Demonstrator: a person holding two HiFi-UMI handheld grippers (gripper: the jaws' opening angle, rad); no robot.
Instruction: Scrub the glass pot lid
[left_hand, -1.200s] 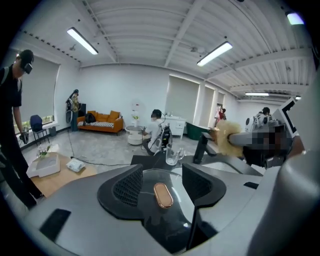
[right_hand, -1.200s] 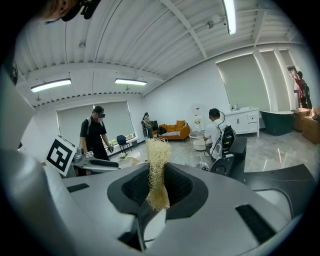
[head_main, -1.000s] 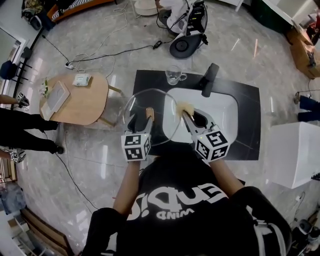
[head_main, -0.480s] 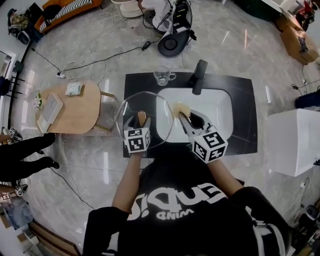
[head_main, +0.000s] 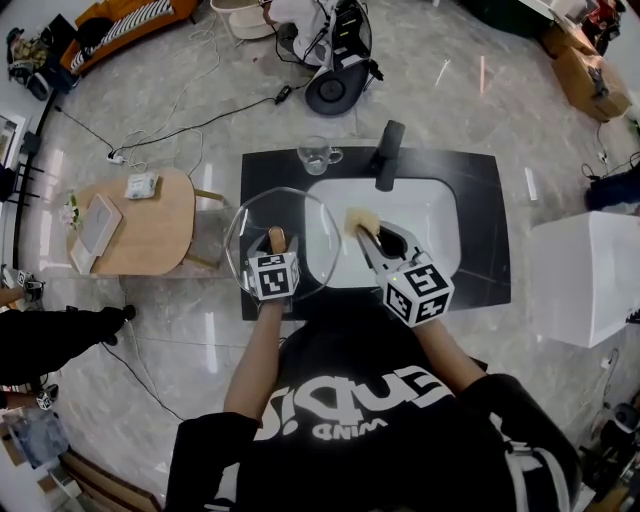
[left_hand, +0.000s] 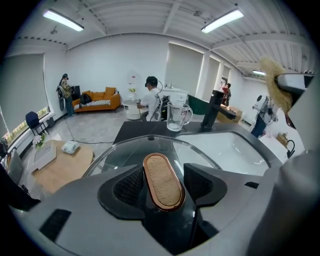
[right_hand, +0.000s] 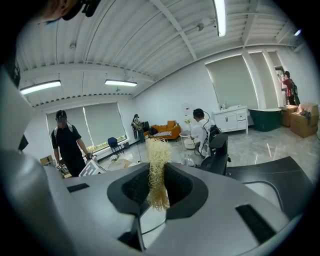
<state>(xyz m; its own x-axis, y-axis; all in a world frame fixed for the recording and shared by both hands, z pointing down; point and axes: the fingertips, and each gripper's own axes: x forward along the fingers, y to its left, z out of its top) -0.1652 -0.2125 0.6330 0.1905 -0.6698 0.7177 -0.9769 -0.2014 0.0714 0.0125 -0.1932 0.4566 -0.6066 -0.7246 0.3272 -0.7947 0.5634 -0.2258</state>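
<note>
A black counter (head_main: 480, 180) with a white sink (head_main: 435, 215) set into it stands on a pale marble floor (head_main: 200, 330) in a bright, open room.

The left gripper (left_hand: 164, 185) has the wood-topped, copper-rimmed handle (left_hand: 162, 177) of the glass pot lid (left_hand: 117, 157) between its jaws. They have just been opening a little, but the ribbed pads (left_hand: 131, 186) lie against both long sides of the handle with no gap to see, so the grip holds. The lid sits about level below the gripper, over the left strip of the counter. Its right rim reaches over the sink's left edge and its left rim passes the counter's left edge. Whether it rests on the counter I cannot tell.

The right gripper (right_hand: 157, 189) is clamped on a straw-coloured loofah scrubber (right_hand: 157, 165), which sticks up from between its pads. It hangs over the left part of the sink, just right of the lid and clear of the glass.

At the far edge of the counter a glass mug (head_main: 316, 155) stands left of a black faucet (head_main: 388, 155). Left of the counter is a round wooden table (head_main: 165, 225), and well off to the right is a white cabinet (head_main: 585, 285). Far across the room, an orange sofa (left_hand: 102, 98) stands against the wall.
</note>
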